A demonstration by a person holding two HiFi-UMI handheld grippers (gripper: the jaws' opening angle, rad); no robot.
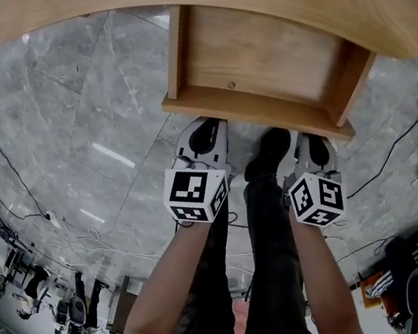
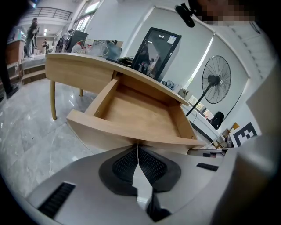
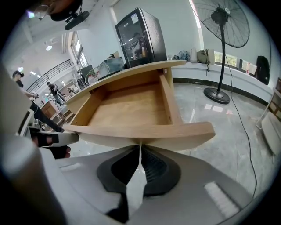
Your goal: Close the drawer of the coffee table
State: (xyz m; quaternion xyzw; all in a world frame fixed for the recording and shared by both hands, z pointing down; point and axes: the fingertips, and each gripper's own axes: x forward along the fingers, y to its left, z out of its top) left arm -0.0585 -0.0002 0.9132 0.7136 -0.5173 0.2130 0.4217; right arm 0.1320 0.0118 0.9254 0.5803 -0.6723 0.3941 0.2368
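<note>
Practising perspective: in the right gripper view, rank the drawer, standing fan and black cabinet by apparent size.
1. The drawer, by far largest, though nearest the camera.
2. The standing fan and black cabinet look about alike; I won't rank them.

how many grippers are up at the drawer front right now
2. The left gripper is by the left end of the drawer front, the right gripper by its right end. Both are shut and empty. Contact can't be confirmed.
</note>
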